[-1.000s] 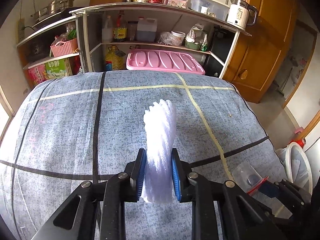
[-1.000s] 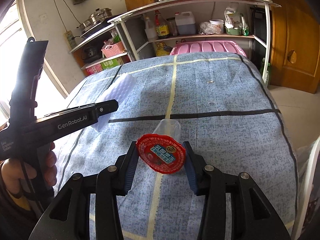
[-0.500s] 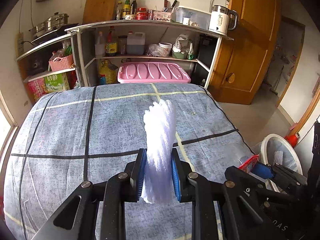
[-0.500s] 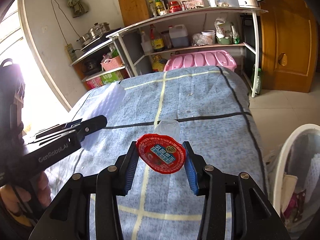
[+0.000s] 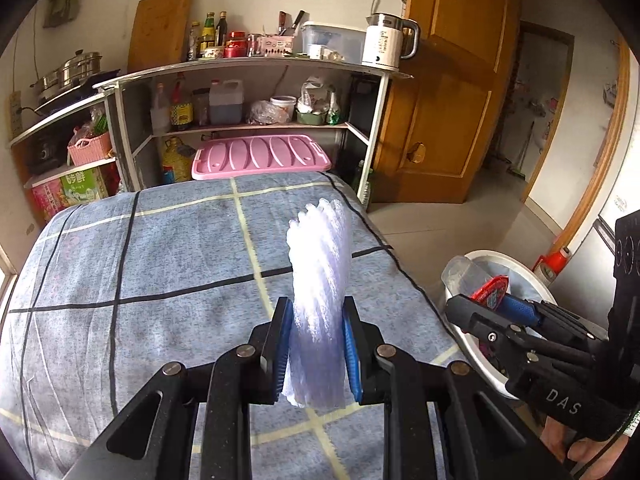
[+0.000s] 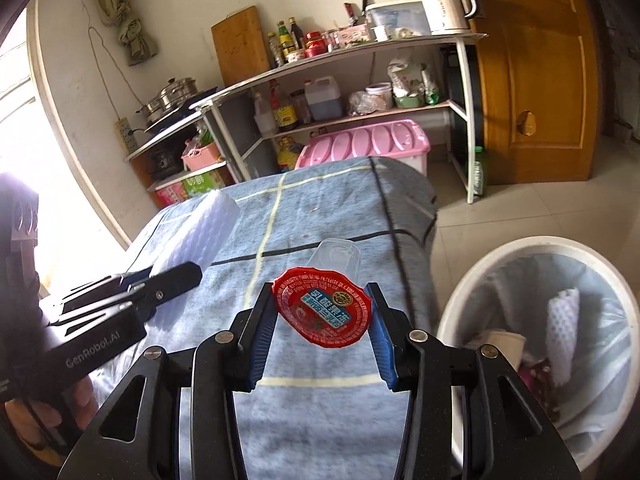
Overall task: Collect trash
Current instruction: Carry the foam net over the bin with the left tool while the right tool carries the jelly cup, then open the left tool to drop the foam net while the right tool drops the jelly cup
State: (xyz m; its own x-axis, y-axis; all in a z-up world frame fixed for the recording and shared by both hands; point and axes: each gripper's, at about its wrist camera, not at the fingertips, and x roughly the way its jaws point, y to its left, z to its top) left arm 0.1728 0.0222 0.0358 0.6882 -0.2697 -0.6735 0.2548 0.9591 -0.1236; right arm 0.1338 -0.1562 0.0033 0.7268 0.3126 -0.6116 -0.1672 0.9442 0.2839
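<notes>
The left tool is clamped narrowly on a white ridged foam sheet, gripped near its lower end so the rest stands up clear of the table. The right tool is closed across a clear jelly cup, pinching it by the sides of its red foil lid so the cup body points away. Both pieces look ready for dropping: the white trash bin, lined with a thin bag and already holding scraps, sits at about four o'clock from the right tool, on the tiled floor just beside the table's edge. In the left view the bin lies at three o'clock, partly behind the right tool. The table wears a blue speckled cloth crossed by dark and pale stripes. At twelve o'clock stand a pink storage box, shelves of bottles, a kettle and a wooden door.
</notes>
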